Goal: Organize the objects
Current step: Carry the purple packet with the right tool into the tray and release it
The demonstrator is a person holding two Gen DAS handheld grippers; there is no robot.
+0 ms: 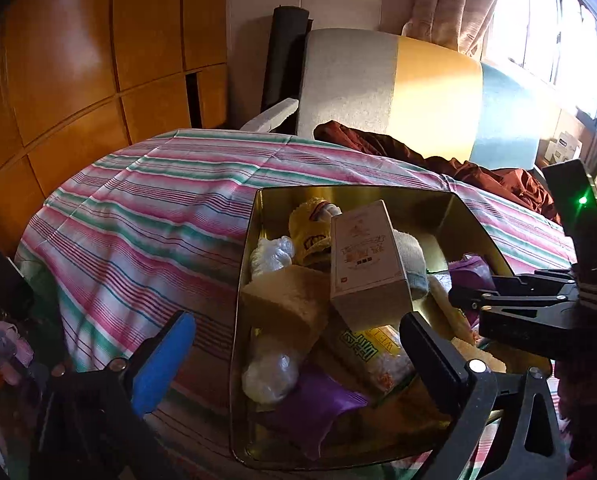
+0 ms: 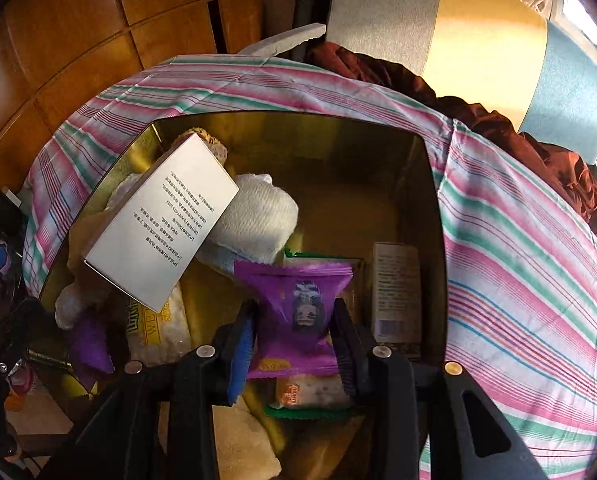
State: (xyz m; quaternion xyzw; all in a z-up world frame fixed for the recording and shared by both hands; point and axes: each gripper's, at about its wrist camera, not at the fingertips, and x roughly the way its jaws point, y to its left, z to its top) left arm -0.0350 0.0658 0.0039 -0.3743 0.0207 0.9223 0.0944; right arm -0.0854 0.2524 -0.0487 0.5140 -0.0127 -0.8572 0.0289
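Item: purple packet (image 2: pixel 302 300), pinched between our right claw (image 2: pixel 294 336) fingers over the gold tin (image 2: pixel 430 184). Our left claw (image 1: pixel 298 352) hangs spread above the tin, holding nothing.

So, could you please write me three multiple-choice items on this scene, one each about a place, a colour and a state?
1. Where does the gold tin stand?
A. on a wooden floor
B. on the striped bedspread
C. on a windowsill

2. What colour is the snack packet between the right gripper fingers?
A. purple
B. red
C. black

3. How is the left gripper?
A. shut on a sock
B. shut on the white box
C. open, holding nothing

Answers:
1 B, striped cloth surrounds the tin on the sides in view.
2 A, the wrapper pinched between the blue pad and the black pad is purple.
3 C, its fingers stand wide apart with nothing between them; the white box lies farther off in the tin.
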